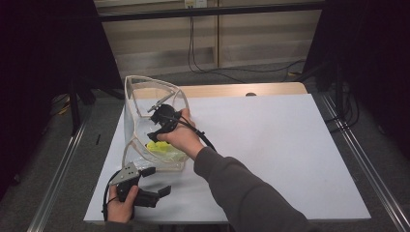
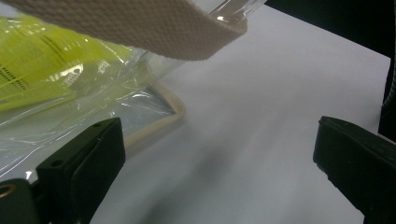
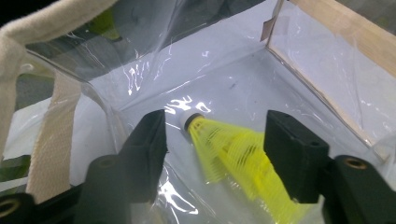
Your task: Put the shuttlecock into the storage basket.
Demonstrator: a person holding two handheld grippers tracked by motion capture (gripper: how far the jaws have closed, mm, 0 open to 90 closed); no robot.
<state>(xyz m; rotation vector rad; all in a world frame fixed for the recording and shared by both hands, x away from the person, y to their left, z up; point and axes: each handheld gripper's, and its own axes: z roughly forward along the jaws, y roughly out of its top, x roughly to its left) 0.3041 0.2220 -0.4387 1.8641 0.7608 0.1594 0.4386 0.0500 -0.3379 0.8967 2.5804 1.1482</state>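
Clear plastic bag (image 1: 145,121) with cream fabric trim, standing open near the left edge of the white table (image 1: 270,145); taken here as the landmark.

Right gripper (image 1: 159,123) reaching down inside the bag through its open top, held by a hand (image 1: 181,137) in a dark grey sleeve (image 1: 241,193); seen closer in the right gripper view (image 3: 215,140), jaws parted to a middling width, with a yellow shuttlecock (image 3: 233,154) lying between them over the bag's clear floor; white cork tip toward the far end of the bag, mesh skirt toward the camera; skirt close against the right-hand jaw, left-hand jaw standing clear of it; no squeeze on it to be seen. Cream handle strap (image 3: 51,135) hanging at the near left of the bag in that view.

Yellow showing through the bag's lower wall in the high view (image 1: 162,150); in the left gripper view, a yellow printed packet (image 2: 42,74) pressed behind the clear wall.

Left gripper (image 1: 157,181) just in front of the bag, outside it, low over the table near the front edge; jaws wide apart (image 2: 219,163) with nothing between them but bare table; bag's trimmed bottom corner (image 2: 173,109) just beyond the left-hand jaw; cream strap (image 2: 140,28) crossing overhead.
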